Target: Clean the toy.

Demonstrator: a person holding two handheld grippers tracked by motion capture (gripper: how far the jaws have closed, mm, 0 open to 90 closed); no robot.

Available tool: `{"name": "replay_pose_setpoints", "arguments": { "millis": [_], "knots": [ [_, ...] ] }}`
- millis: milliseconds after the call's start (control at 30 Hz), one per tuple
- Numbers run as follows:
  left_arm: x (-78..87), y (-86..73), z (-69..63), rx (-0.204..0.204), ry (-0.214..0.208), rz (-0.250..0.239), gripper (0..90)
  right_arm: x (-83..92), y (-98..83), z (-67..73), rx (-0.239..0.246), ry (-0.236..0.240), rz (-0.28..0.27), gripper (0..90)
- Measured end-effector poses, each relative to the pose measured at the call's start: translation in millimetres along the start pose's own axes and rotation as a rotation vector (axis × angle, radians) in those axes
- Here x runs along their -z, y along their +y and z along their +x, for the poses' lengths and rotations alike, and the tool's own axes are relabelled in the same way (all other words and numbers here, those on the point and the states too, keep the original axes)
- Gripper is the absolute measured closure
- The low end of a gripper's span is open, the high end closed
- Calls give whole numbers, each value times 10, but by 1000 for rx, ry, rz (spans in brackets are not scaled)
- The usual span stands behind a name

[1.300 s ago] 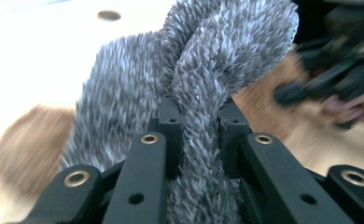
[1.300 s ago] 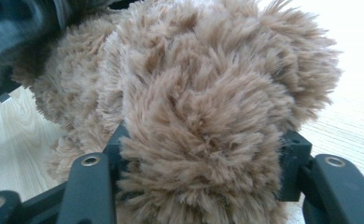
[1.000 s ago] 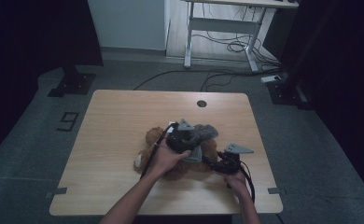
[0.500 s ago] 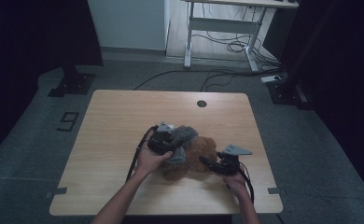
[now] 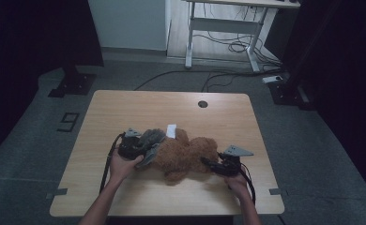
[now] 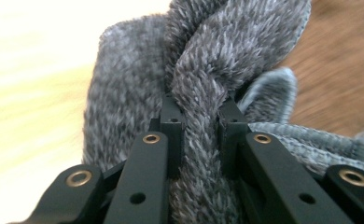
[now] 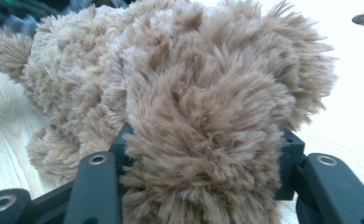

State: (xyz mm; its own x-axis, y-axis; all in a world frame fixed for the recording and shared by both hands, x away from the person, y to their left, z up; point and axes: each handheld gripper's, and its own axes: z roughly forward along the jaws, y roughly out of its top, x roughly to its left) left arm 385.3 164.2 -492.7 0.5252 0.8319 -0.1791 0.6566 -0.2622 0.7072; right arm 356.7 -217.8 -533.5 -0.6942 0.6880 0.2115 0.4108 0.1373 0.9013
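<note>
A brown plush bear (image 5: 186,152) lay on its side near the middle of the wooden worktop (image 5: 125,108), a little toward the person's edge; a small white tag (image 5: 171,131) stuck out at its far side, and a dark round hole (image 5: 202,103) sat in the worktop well beyond it. At the bear's left end a piece of grey fuzzy cloth (image 5: 150,138) was bunched against the brown fur; the left gripper (image 5: 141,151), held in the person's left hand (image 5: 122,165), had its jaws pinched narrow on a fold of that grey cloth (image 6: 203,70), which in the left gripper view rose between the two black tips and spread above them, with brown fur blurred behind at the right. At the bear's right end the right gripper (image 5: 208,162), in the person's right hand (image 5: 237,183), held its jaws about half spread around a rounded, thick part of the bear (image 7: 203,140); in the right gripper view the fur bulged between the two jaws and touched both; which part of the bear that was could not be told. A black cable (image 5: 108,164) trailed from the left gripper along the forearm.
</note>
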Motion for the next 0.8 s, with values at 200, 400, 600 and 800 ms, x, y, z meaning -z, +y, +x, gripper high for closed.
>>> {"name": "replay_pose_setpoints", "arguments": {
  "millis": [200, 400, 600, 800],
  "knots": [
    [23, -43, 53, 8, -3, -32, 767, 3, -7, -19, -4, 4, -4, 444],
    [173, 191, -19, 16, -67, -103, 766, 6, -1, -3, 9, -6, 1, 445],
    [197, 507, -344, -55, -120, -136, 767, -7, 6, 5, 12, -14, -3, 446],
    [-81, 712, -856, -196, -88, -74, 766, -7, 9, 15, 17, -18, -3, 446]
  ]
}}
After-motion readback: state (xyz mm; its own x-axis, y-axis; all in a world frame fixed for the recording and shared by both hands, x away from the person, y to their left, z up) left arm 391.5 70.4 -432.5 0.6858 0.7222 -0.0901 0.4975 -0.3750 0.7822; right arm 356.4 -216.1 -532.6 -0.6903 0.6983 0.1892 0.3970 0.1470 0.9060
